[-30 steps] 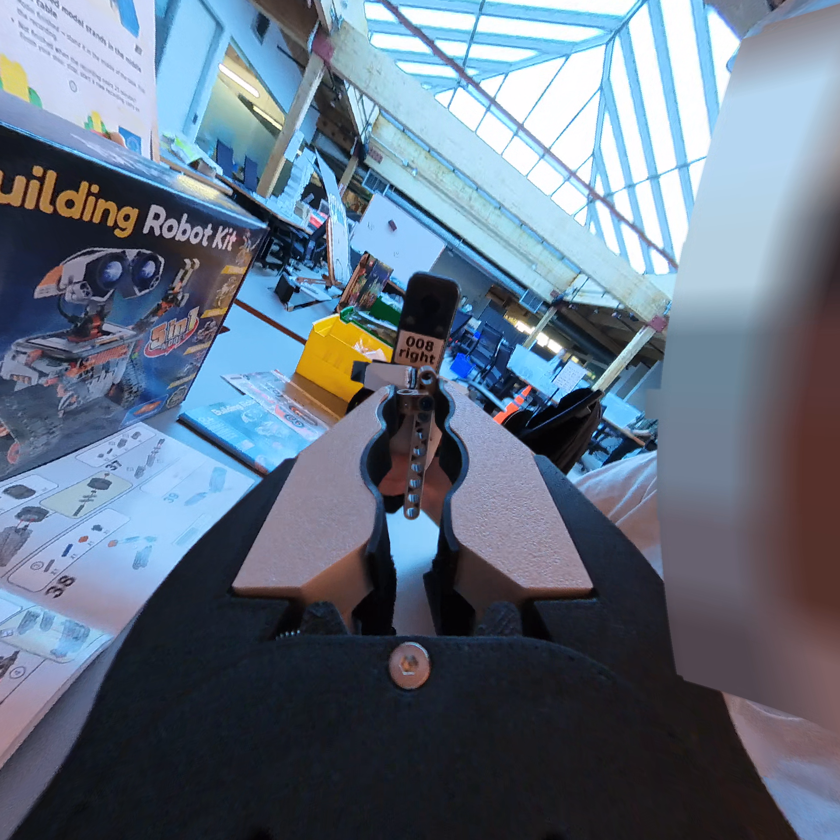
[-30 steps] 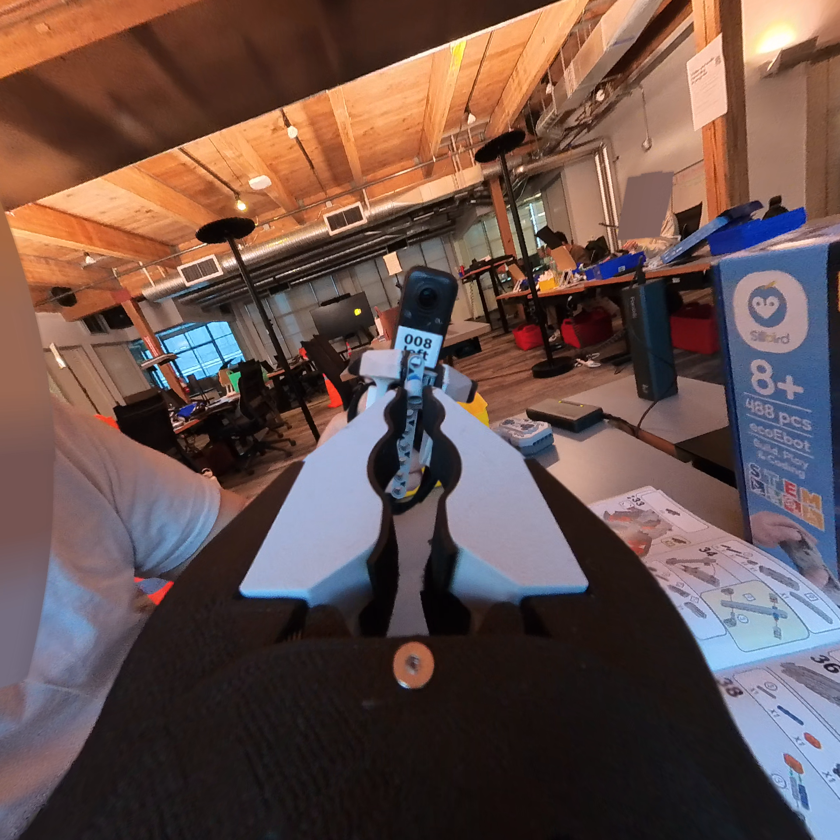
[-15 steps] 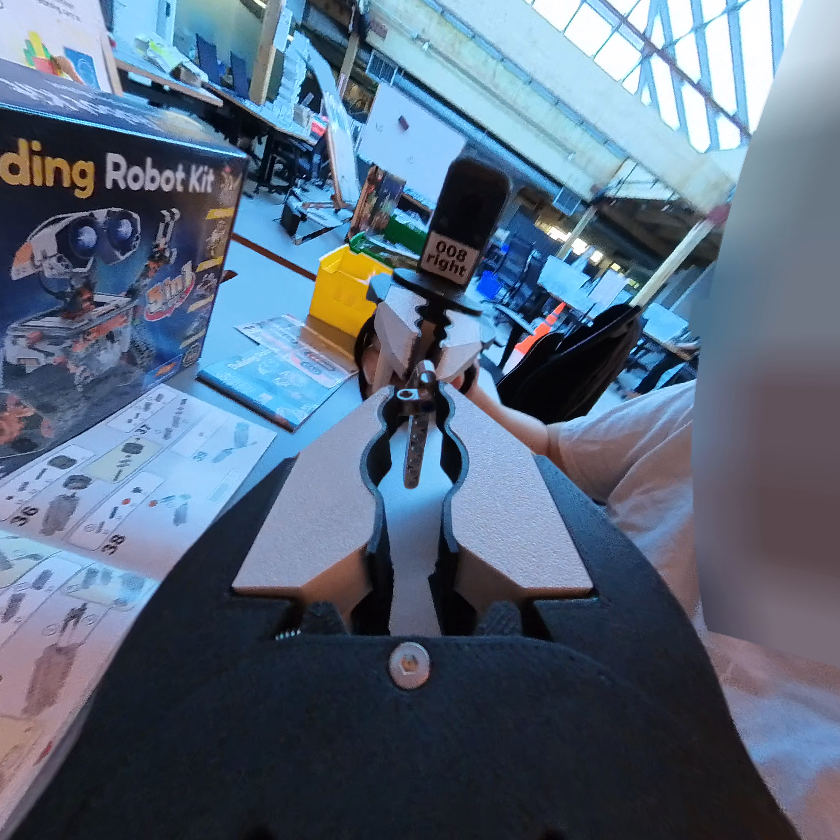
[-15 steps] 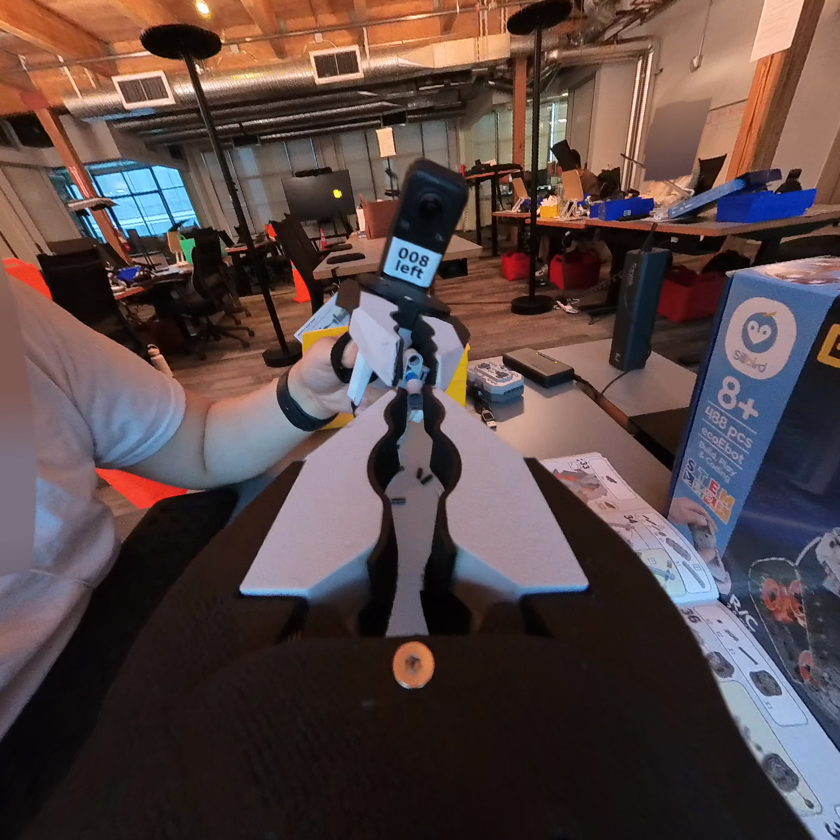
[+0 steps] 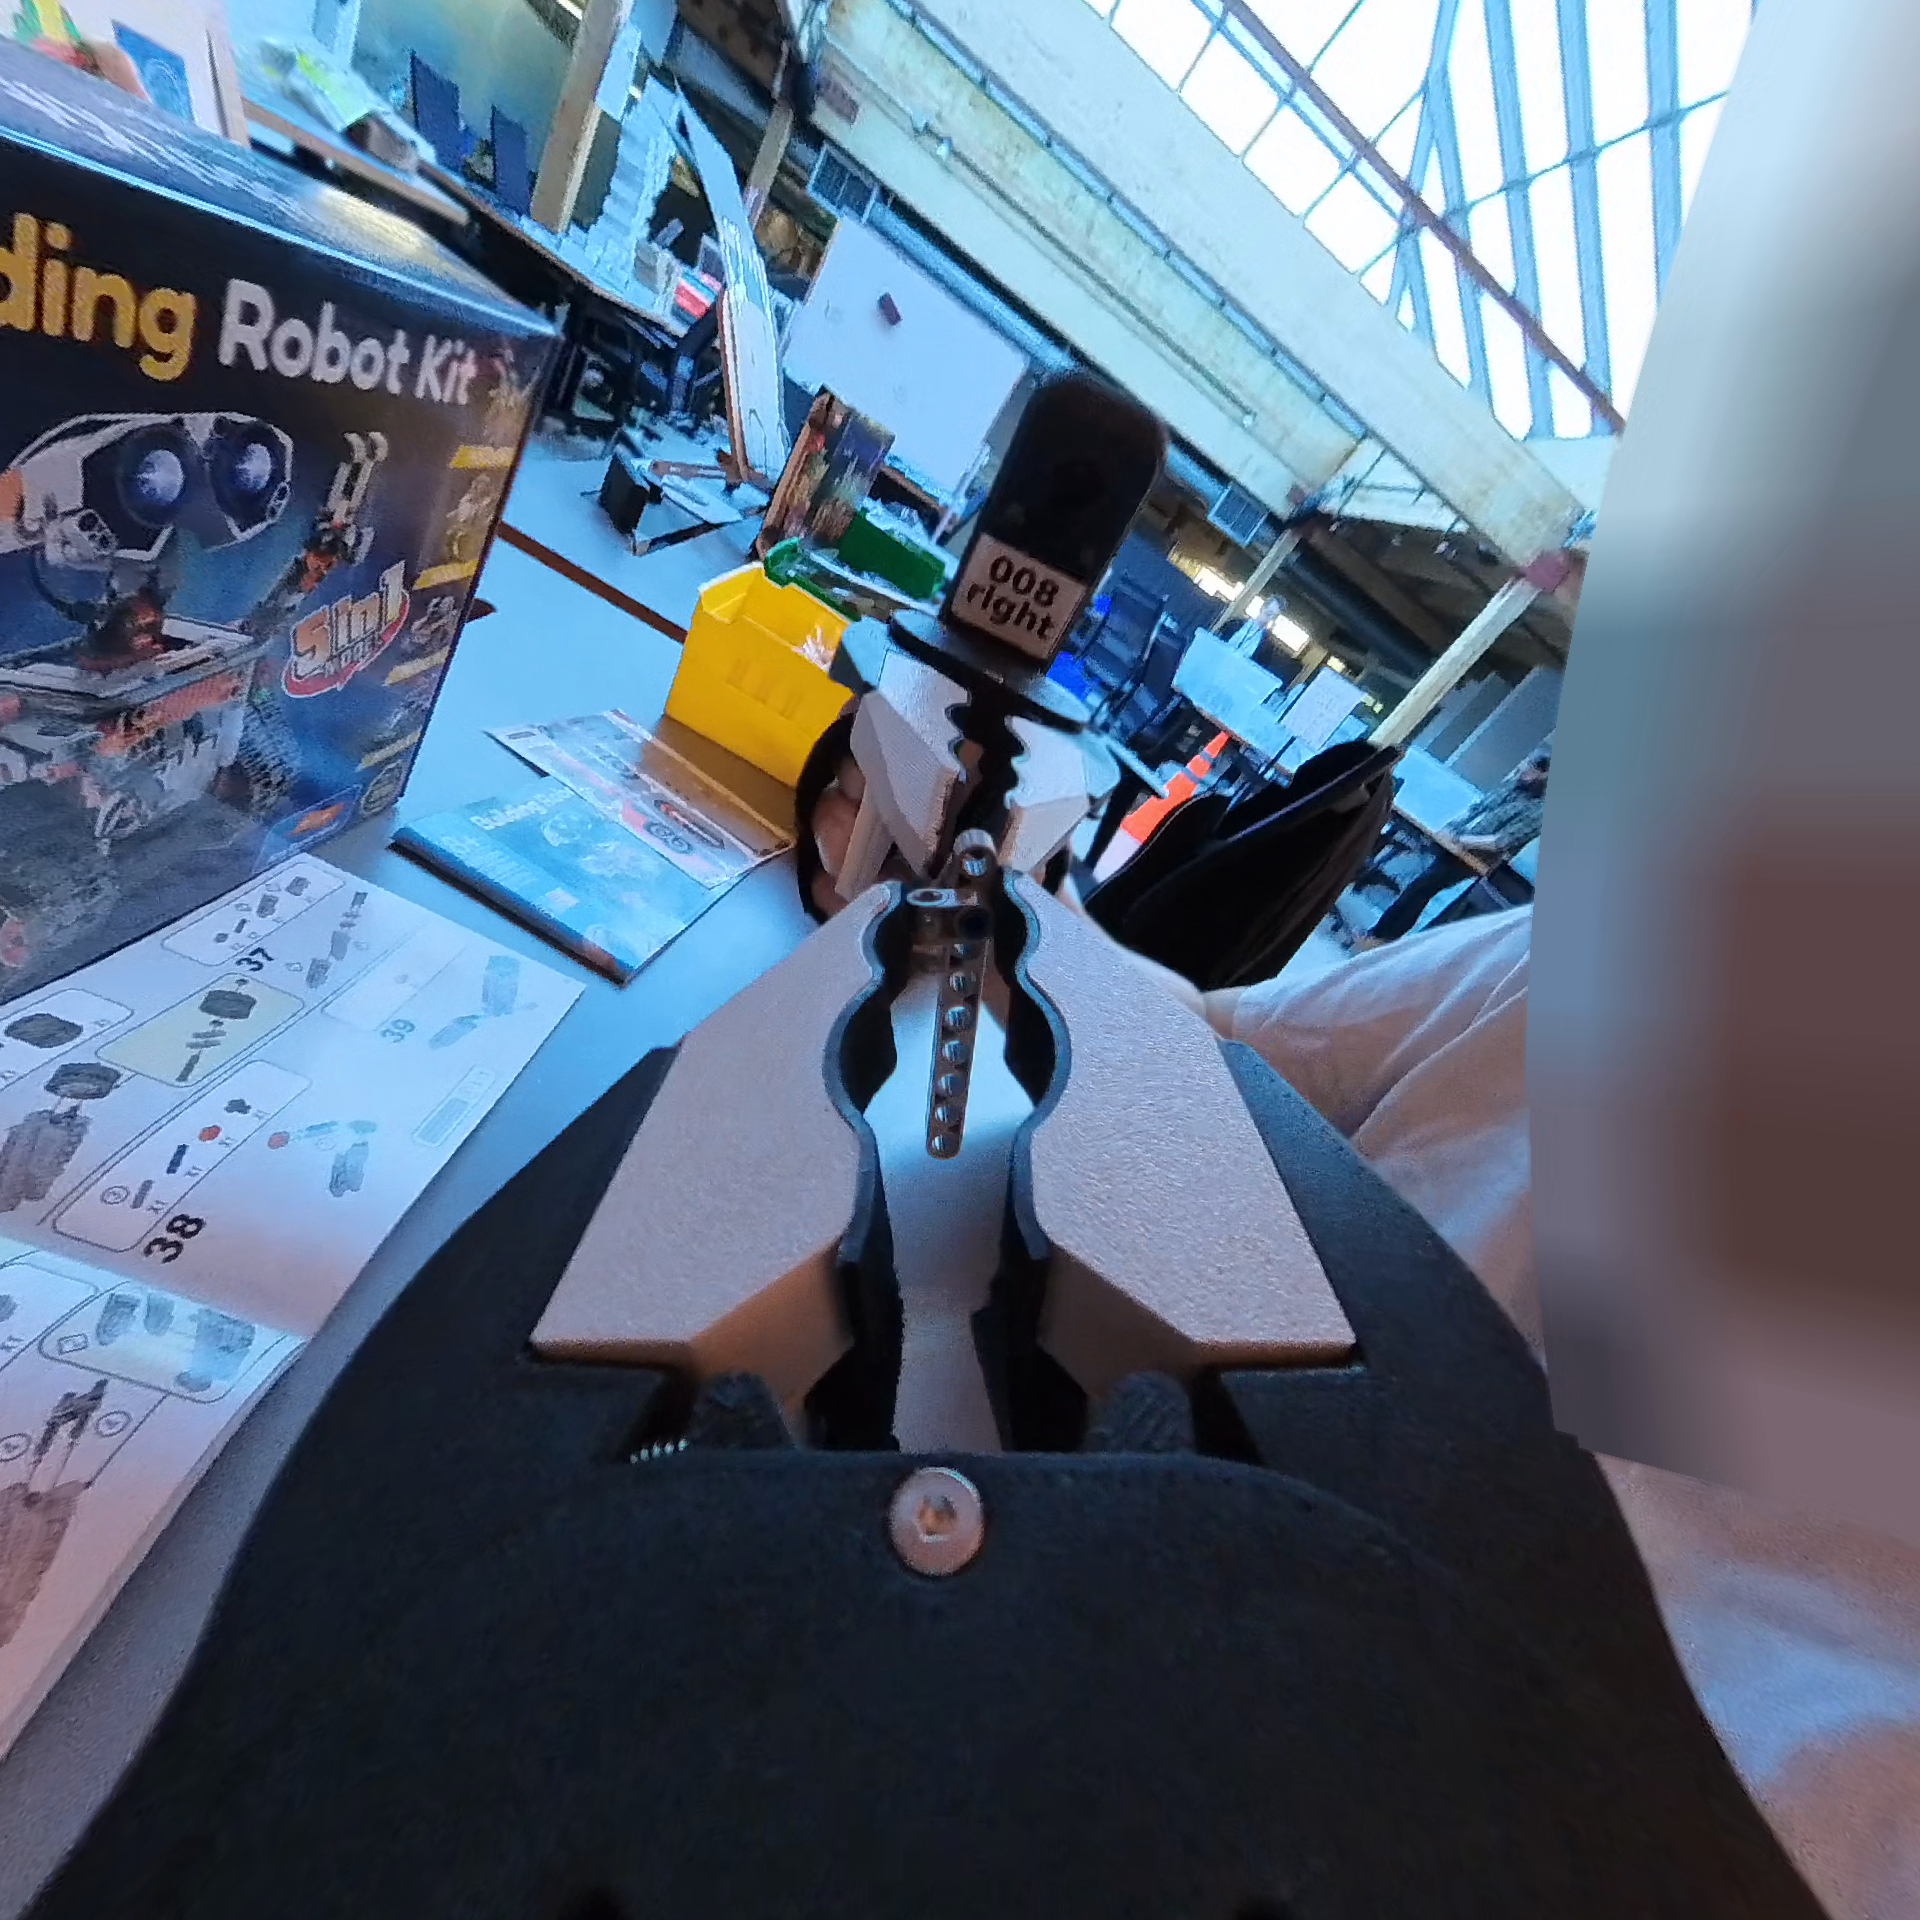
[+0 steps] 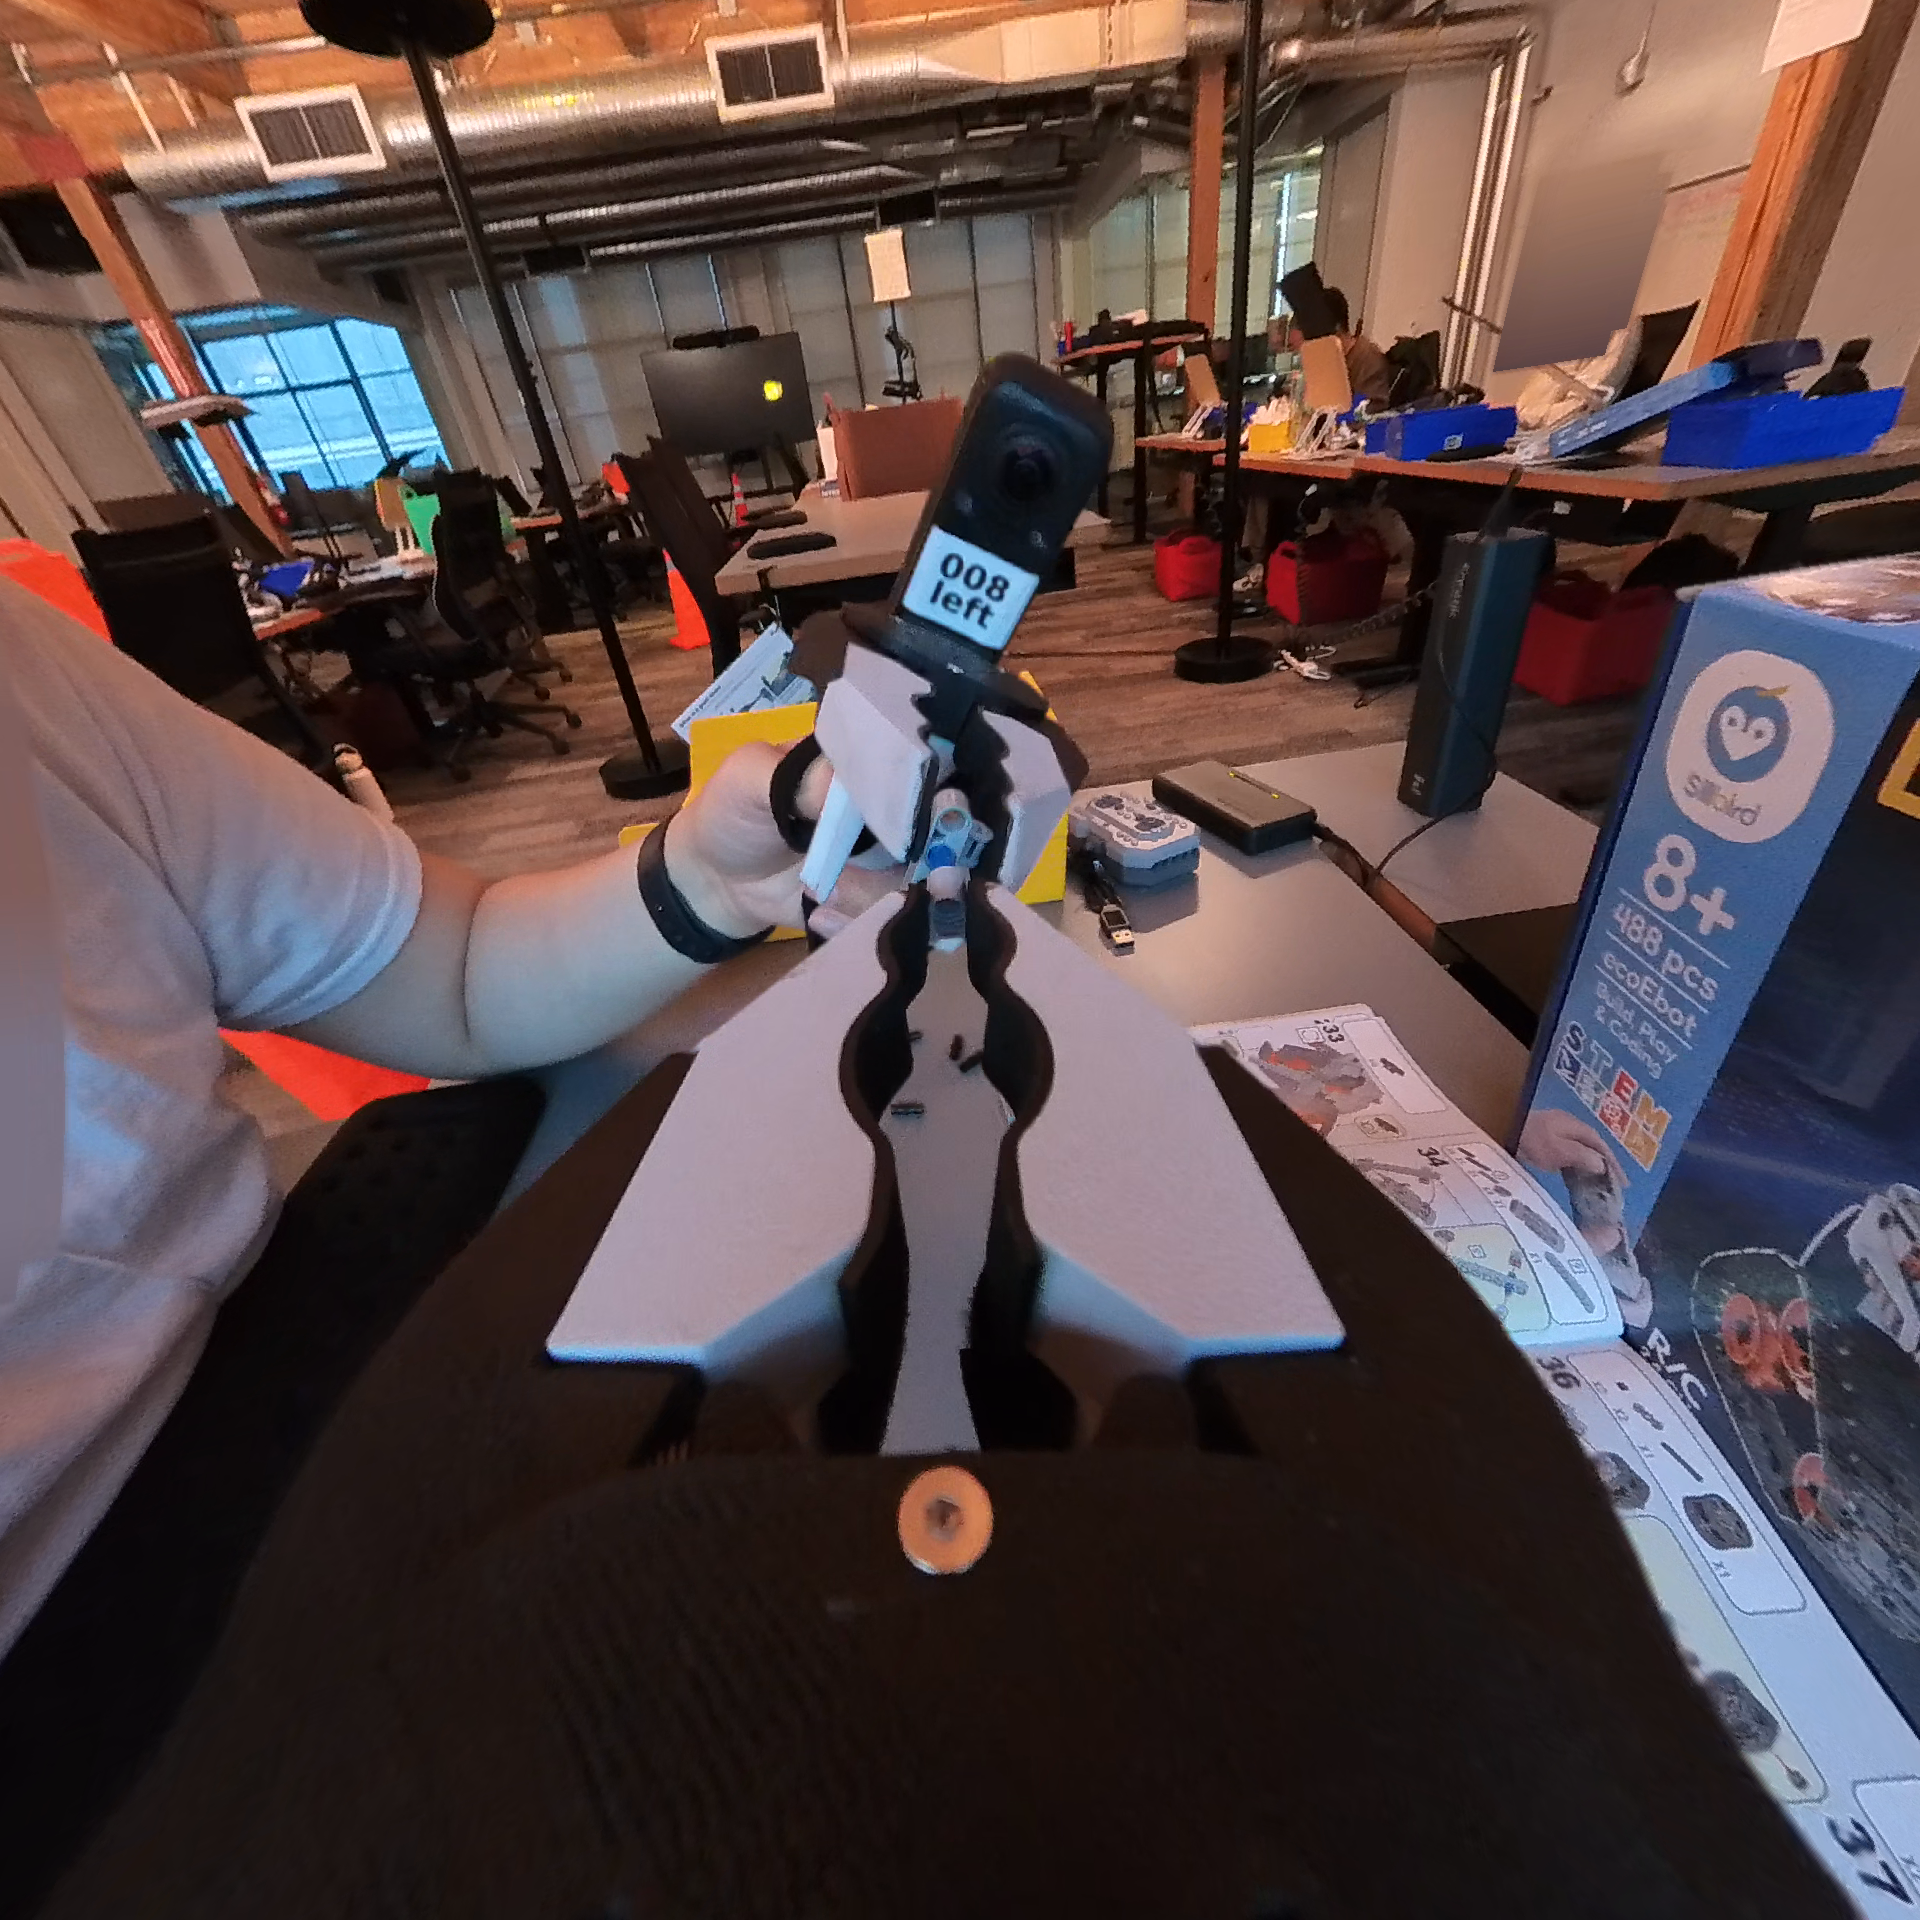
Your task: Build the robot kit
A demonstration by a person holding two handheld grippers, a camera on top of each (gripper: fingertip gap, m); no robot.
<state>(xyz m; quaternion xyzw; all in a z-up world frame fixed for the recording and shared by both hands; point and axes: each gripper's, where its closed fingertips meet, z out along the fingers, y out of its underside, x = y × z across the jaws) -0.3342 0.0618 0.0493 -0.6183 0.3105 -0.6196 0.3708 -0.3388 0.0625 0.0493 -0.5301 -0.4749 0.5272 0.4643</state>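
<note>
My left gripper [image 5: 956, 904] is shut on a thin grey beam with holes [image 5: 951, 1039]; the beam runs back between the fingers and carries a small connector at its tip. My right gripper [image 6: 948, 914] is nearly closed, with a small grey and blue piece [image 6: 943, 925] between its tips. The two grippers meet tip to tip above the table. The right gripper shows beyond the beam in the left wrist view [image 5: 977, 821], and the left gripper shows in the right wrist view [image 6: 951, 821], held by a hand.
A dark robot kit box [image 5: 208, 520] stands on the grey table [image 6: 1247, 935], also seen in the right wrist view [image 6: 1766, 1039]. An instruction sheet [image 5: 260, 1091] lies before it. A booklet [image 5: 582, 852], a yellow bin [image 5: 748, 675], a grey module [image 6: 1132, 836] and small black pins [image 6: 909, 1109] lie around.
Both grippers have tilted down from the ceiling toward the table. They drew slightly apart half a second ago and now stand tip to tip again. The left still holds the beam.
</note>
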